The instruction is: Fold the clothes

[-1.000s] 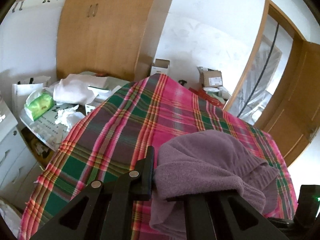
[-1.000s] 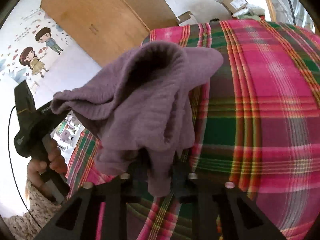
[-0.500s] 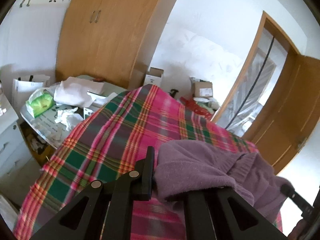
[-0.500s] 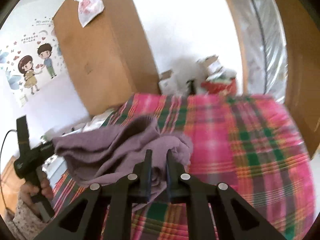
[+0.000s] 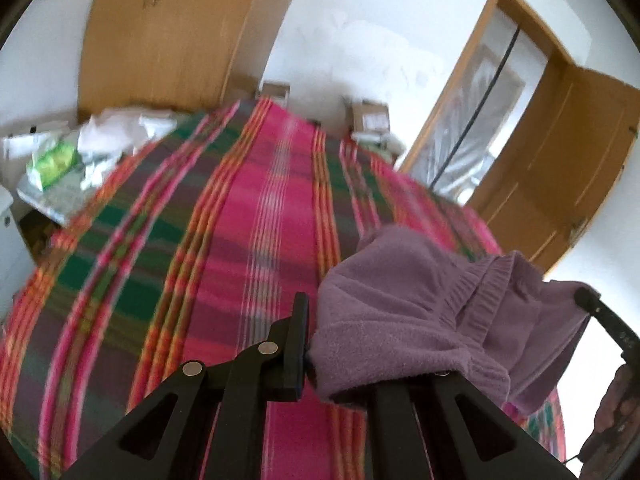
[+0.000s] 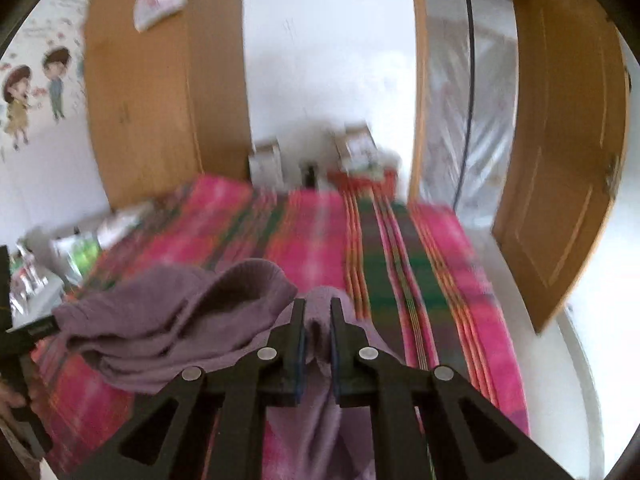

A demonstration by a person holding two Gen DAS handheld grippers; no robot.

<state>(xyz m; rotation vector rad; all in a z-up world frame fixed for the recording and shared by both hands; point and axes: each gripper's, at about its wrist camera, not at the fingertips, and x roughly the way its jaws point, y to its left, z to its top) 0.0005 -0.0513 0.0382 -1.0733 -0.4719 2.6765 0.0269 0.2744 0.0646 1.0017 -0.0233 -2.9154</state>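
The purple garment [image 6: 176, 320] is held bunched above the plaid bed [image 5: 248, 216], clamped in both the left tongs [image 5: 340, 354] and right tongs [image 6: 318, 340]. Spreading it flat is judged next.

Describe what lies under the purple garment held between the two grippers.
Under the purple garment is the plaid bedspread, pink and green. The patch it directly covers is hidden.

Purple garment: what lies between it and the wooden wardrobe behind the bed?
In the left wrist view, only bare plaid bedcover stretches from the purple garment toward the wardrobe; nothing rests on that stretch.
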